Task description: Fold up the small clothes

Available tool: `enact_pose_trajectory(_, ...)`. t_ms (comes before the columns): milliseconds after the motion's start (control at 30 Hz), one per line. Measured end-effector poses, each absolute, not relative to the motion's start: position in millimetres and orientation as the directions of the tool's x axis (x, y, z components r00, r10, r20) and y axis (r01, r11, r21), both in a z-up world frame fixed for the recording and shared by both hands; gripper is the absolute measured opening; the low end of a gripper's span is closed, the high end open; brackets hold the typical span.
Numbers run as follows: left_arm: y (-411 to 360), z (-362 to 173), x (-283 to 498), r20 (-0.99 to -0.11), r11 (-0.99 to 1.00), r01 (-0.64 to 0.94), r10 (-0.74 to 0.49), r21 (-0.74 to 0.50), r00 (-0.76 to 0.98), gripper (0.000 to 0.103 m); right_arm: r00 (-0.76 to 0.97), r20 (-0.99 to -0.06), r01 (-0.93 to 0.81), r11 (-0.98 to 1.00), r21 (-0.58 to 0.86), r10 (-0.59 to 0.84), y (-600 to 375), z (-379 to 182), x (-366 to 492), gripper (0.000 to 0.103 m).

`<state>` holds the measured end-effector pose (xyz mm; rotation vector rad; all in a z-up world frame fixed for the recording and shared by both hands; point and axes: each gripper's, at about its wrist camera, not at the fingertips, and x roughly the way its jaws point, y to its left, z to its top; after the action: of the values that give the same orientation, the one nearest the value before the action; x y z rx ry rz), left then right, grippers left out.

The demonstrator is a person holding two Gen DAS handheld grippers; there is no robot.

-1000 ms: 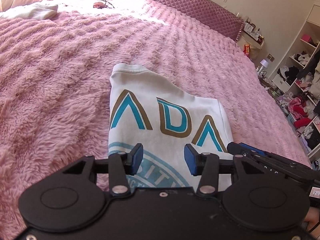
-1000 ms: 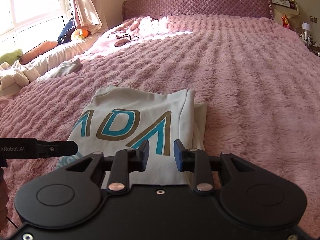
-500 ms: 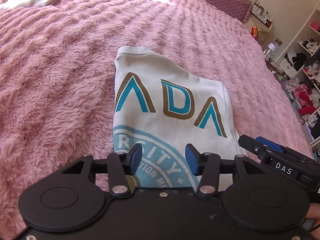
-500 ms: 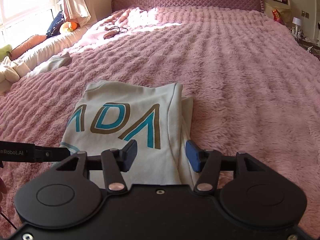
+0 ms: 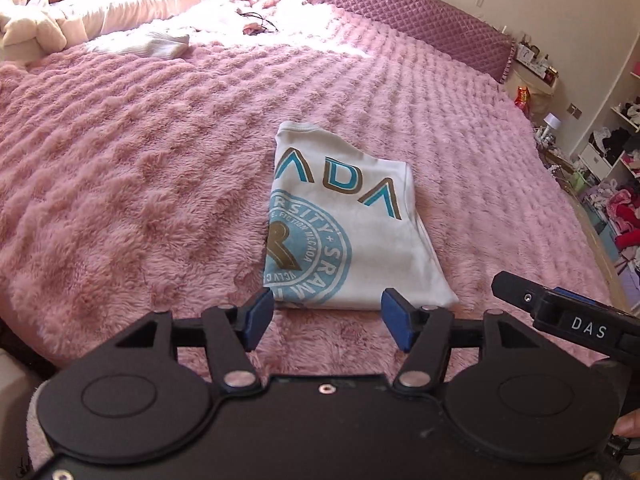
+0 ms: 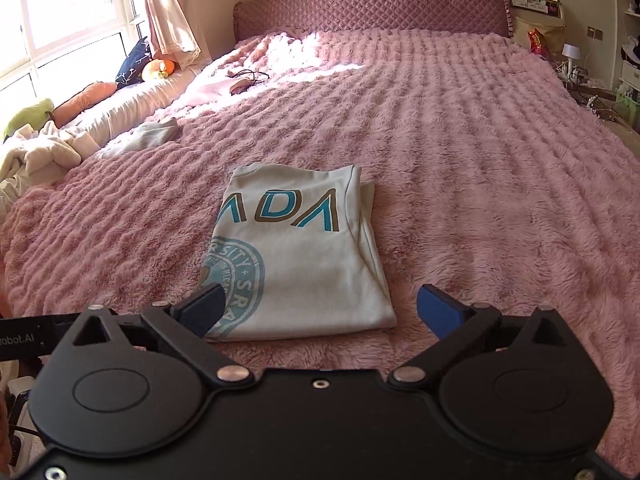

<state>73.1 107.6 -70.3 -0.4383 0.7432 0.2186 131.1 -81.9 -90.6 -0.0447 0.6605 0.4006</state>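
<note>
A white T-shirt [image 5: 352,220] [image 6: 304,256] with teal and gold lettering and a round teal emblem lies folded into a narrow rectangle on the fluffy pink bedspread [image 5: 132,168]. My left gripper [image 5: 326,320] hovers just short of the shirt's near edge, its jaws opening, nothing between them. My right gripper [image 6: 320,312] hangs over the same near edge, jaws opening very wide and empty. The right gripper's black body [image 5: 560,312] shows at the right of the left wrist view.
A folded pale striped garment [image 5: 156,46] [image 6: 148,136] lies further up the bed at the left. Cushions and soft toys [image 6: 80,92] line the window side. A quilted headboard [image 6: 372,8] closes the far end. Shelves with clothes [image 5: 616,184] stand beyond the bed's right edge.
Both grippers have pulled back and up from the shirt, so its whole folded shape now shows. Both jaws have spread, the right one most. The shirt stays flat on the bed.
</note>
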Motion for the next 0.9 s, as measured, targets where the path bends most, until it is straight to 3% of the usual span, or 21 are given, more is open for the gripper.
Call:
enact_pose_trajectory(267, 83.0, -36.9, 7.5, -0.728, 0.886, -0.415, 0.143, -0.208, 0.670, 0.062, 0.716, -0.629, -0.354, 0.934, 0.048, 0.304, -105.6, -61.9, 76.4, 0.103)
enact_pose_trajectory(400, 86.1, -28.3, -14.1, -0.744, 0.869, -0.426, 0.108, -0.252, 0.660, 0.062, 0.711, -0.638, -0.371, 0.928, 0.018, 0.296, -107.8, -56.8, 55.9, 0.103)
enact_pose_trajectory(900, 78.6, -20.4, -12.5, -0.762, 0.887, -0.424, 0.144, -0.184, 0.631, 0.063, 0.706, -0.648, -0.354, 0.935, 0.030, 0.287, -98.8, -56.8, 47.6, 0.103)
